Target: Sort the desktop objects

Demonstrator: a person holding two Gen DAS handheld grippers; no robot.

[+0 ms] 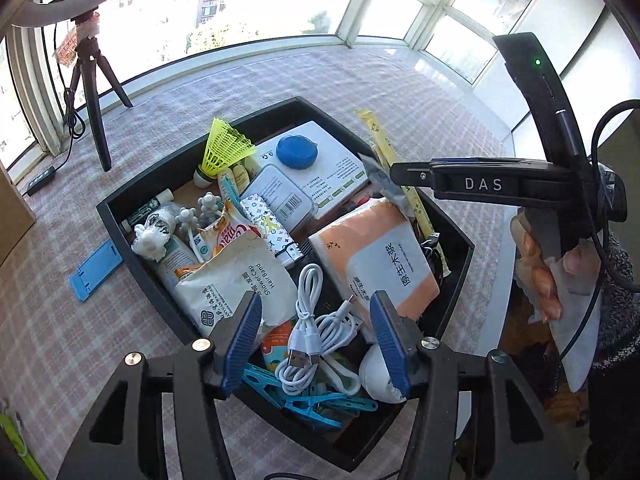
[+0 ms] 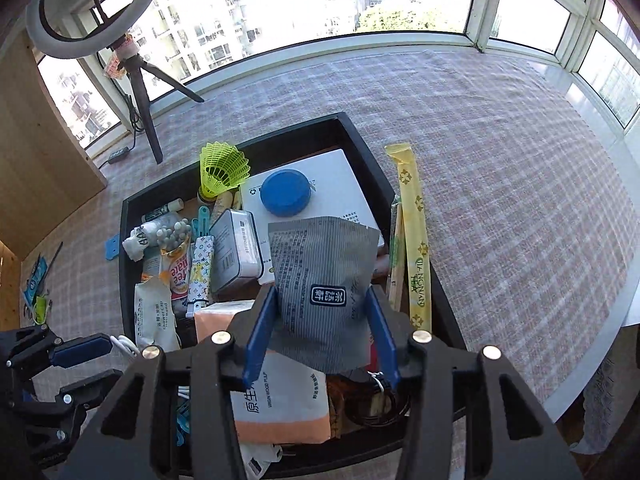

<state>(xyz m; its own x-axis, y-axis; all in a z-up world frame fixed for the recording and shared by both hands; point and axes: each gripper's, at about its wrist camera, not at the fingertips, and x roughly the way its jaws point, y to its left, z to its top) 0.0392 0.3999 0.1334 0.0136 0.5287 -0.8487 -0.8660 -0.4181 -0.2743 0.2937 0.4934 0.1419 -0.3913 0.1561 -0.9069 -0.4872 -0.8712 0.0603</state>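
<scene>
Two tongs hang over one crowded black tray (image 2: 288, 136) on the checked bench (image 2: 500, 160). What matters is the grey pouch (image 2: 320, 264): it sits straight ahead of the right tongs (image 2: 322, 292), between their blue fingers (image 2: 260, 328). Its long axis runs away from the tongs toward the white box (image 2: 348, 184) at the tray's far end, top corner tipped to the right. These tongs stand wide. The pouch's side edges come close to the pads, but nothing looks squeezed, so I judge it loose rather than clamped. It hangs above the orange tissue pack (image 2: 288, 408), inside the tray's outline, with the yellow tea stick (image 2: 414, 232) lying along the tray's right rim just beside it.

The pouch is flat and soft, finely striped grey, with small print and a dark label low on its face.

The left tongs (image 1: 316, 298) are also spread with nothing between them, over the white cable (image 1: 316, 320) at the tray's near end. The right hand is plainly nearer the pouch, so the next move is probably its own: drawing back and leaving the pouch to settle in the tray
</scene>
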